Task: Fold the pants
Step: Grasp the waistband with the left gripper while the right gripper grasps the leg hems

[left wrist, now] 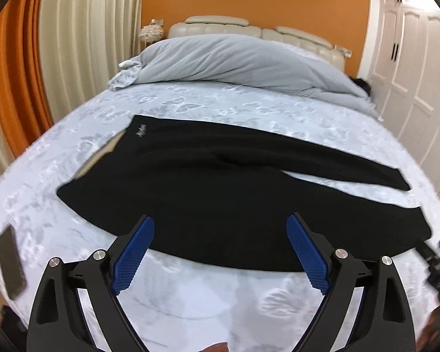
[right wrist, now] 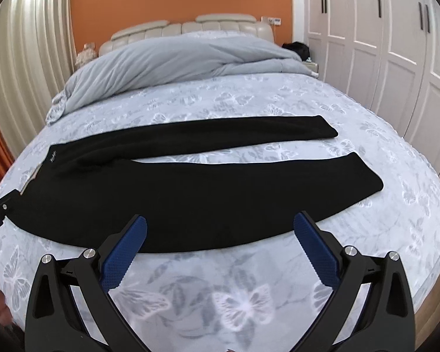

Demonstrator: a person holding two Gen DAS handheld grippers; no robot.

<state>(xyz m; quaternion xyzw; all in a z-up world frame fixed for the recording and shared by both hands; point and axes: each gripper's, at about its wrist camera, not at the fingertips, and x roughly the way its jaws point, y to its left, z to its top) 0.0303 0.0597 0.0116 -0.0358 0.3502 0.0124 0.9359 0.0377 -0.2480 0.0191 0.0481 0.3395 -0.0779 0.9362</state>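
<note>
At your nine o'clock, a dark slab, possibly a phone (left wrist: 11, 261), lies on the bedsheet (left wrist: 190, 293). Your left gripper (left wrist: 220, 226) gapes wide, empty. Black pants (right wrist: 190, 187) lie flat at twelve o'clock. Your right gripper (right wrist: 220, 226) likewise spreads wide, holding nothing.

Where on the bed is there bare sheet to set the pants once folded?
Bare sheet lies between the pants and the rumpled grey duvet, and in the near strip under both open grippers, left and right. A narrow wedge shows between the legs. The near-left corner is taken by a phone.
</note>
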